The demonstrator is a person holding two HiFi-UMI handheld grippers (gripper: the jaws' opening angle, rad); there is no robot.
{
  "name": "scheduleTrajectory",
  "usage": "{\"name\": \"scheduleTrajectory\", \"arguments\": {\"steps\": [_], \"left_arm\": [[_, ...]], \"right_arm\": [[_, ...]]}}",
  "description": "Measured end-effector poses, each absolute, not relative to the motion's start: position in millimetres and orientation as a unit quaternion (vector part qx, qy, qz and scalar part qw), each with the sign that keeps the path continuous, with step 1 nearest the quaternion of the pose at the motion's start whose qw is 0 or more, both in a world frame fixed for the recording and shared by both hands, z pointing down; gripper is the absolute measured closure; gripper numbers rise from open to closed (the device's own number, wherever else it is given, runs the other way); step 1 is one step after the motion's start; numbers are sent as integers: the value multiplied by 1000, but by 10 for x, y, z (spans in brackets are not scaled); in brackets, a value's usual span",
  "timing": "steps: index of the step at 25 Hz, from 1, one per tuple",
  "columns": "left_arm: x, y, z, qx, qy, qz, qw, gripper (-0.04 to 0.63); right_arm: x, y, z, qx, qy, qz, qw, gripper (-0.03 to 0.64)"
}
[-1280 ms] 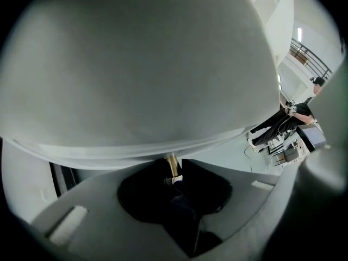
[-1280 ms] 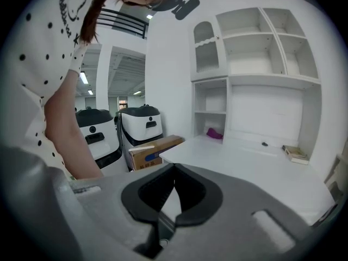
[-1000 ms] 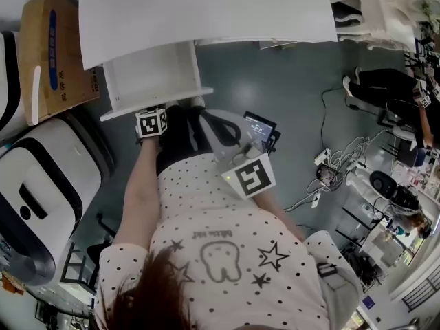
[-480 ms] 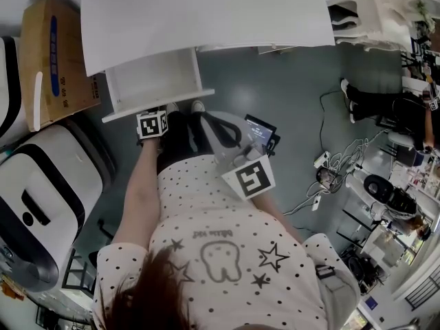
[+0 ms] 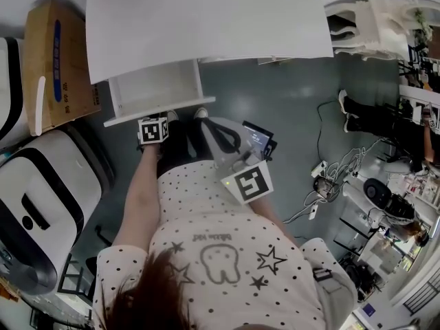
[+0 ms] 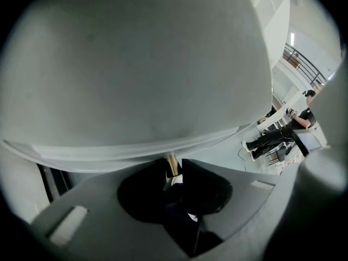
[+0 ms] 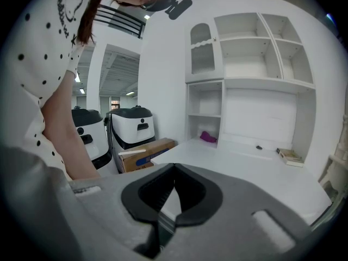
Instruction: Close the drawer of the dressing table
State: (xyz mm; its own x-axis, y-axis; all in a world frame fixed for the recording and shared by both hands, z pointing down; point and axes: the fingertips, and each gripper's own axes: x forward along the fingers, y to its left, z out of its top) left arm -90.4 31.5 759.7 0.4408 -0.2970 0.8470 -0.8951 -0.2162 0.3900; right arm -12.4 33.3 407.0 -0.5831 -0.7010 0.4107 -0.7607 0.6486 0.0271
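now l gripper jaws tight on gold drawer knob; r gripper jaws together, empty

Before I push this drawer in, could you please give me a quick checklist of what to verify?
1. Drawer pulled out from the dressing table: ok.
2. Left hand-held gripper at the drawer's front edge: ok.
3. Its jaws pressing the brass-coloured handle: cannot tell.
4. Right hand-held gripper shut, empty, away from the drawer: ok.
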Motion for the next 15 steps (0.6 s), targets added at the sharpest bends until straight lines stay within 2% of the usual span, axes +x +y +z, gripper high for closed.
{"name": "scheduleTrajectory", "arguments": {"steps": [6,15], "left_arm": [[-930,291,7559,699,-437,325,463,500],[-942,253,7632,657,-480,305,495,502]], "right_arm": [[-100,278,4065,392,-894,78,203,621],[191,-4,3991,365,-910,74,182,621]]}}
